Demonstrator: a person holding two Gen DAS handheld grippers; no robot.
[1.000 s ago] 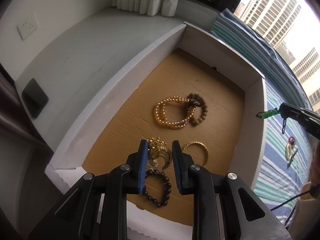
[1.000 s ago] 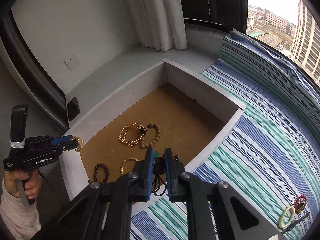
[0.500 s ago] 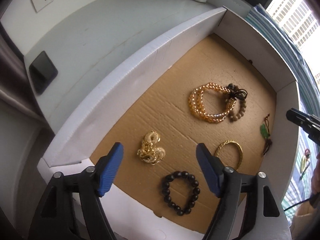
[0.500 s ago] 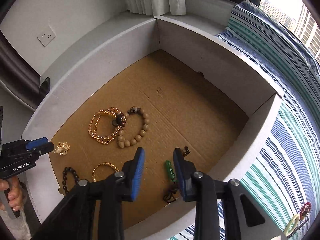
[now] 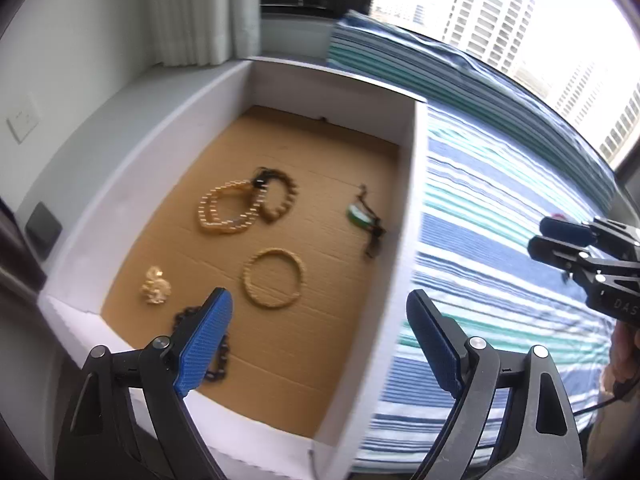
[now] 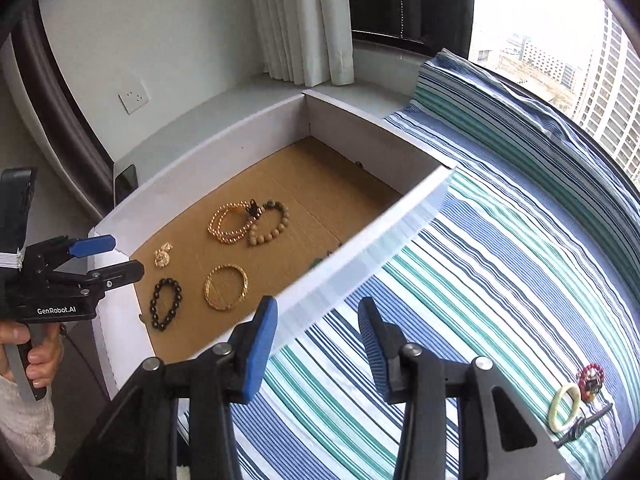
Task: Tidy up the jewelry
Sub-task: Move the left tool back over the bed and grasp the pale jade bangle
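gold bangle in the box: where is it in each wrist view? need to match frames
Left wrist: the plain gold ring-shaped bangle lies flat on the brown cardboard floor, centre-left, just above the left gripper's blue pad.
Right wrist: same bangle left of centre, beside the black bead bracelet, above the right gripper's left pad.
Shared landmark: the amber double-strand bead bracelet lies farther into the box than the bangle in both views.
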